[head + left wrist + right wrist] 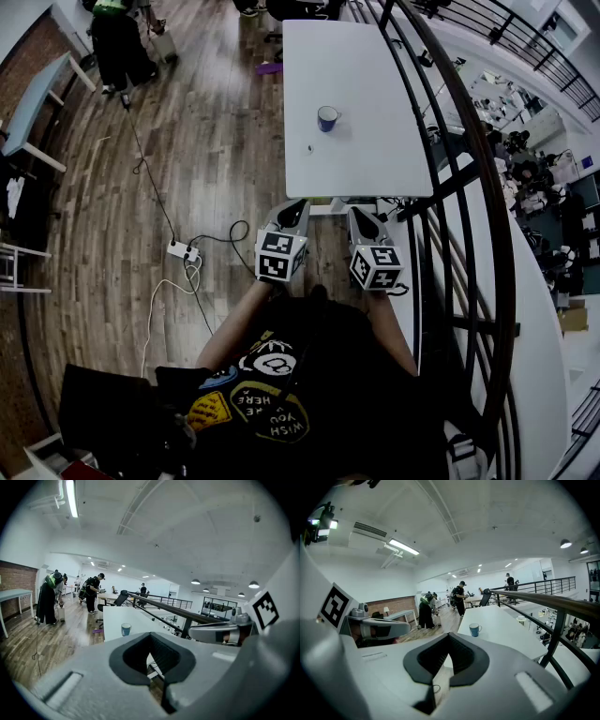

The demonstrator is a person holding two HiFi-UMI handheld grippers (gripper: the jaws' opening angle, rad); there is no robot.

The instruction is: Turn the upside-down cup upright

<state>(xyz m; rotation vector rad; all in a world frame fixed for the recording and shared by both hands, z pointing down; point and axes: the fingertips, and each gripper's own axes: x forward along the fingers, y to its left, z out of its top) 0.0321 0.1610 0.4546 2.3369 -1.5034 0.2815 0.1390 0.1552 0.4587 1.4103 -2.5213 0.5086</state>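
2 hand-held grippers hover side by side just short of the near end of a long white rectangular bench [375,159], over a brown plank floor. The left gripper [296,208] has its fingers [165,657] clenched together with nothing between them, and the right gripper [366,219] is the same, its fingers [460,656] pressed shut on empty air. Both point forward along the bench and a little downward. The task's thing, a small blue ceramic cup with a side handle [327,118], stands alone about halfway down the bench, toward its left side in the head view and well apart from both grippers. From this far off I cannot make out whether its top is a rim or a base; the task says it is inverted. I judge this to be the very start: the approach has not begun and the cup is untouched. The next move calls for 1 gripper to spread its fingers and travel forward over the bench to the cup. The fingers should close across the cup's body, clear of the handle, so the wrist has room to roll it over. The cup looks smooth and rigid, so a grip too near its top edge could let it slip during the turn. The other gripper could help steady it if needed.
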